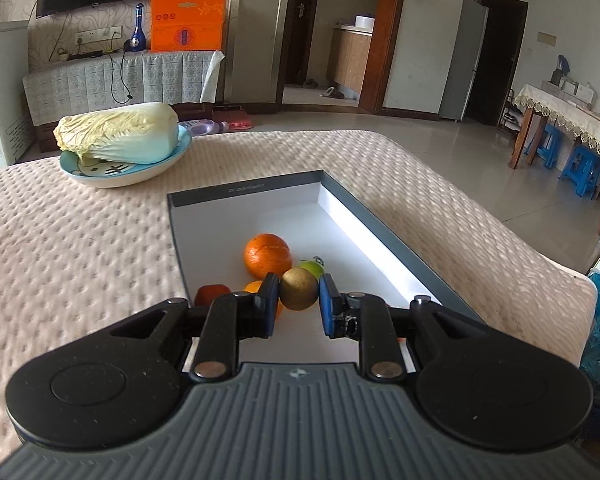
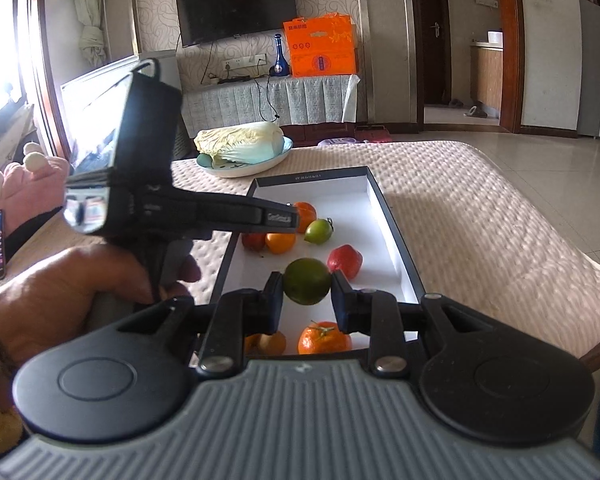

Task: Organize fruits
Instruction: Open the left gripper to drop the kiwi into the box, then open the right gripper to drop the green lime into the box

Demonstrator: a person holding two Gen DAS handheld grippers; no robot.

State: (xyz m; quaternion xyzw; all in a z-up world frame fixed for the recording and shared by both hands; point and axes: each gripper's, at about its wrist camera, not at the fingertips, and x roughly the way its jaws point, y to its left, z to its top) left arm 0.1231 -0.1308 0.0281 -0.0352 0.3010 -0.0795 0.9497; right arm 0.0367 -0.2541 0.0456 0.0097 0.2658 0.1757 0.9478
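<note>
A shallow grey box (image 1: pixel 244 190) with a white floor lies on the quilted table and holds several fruits. My left gripper (image 1: pixel 299 298) is shut on a brown kiwi (image 1: pixel 299 289) above the box, near an orange (image 1: pixel 267 255) and a small green fruit (image 1: pixel 312 267). My right gripper (image 2: pixel 307 291) is shut on a green lime (image 2: pixel 307 281) above the box (image 2: pixel 396 236). In the right wrist view the left gripper's body (image 2: pixel 148 184) reaches over the box; a red fruit (image 2: pixel 345 261), a green fruit (image 2: pixel 318 231) and oranges (image 2: pixel 324 338) lie inside.
A blue plate (image 1: pixel 100 170) with a napa cabbage (image 1: pixel 118 132) stands at the table's far left, also seen in the right wrist view (image 2: pixel 242 142). The table edge drops off to the right onto a tiled floor. A hand (image 2: pixel 60 292) holds the left gripper.
</note>
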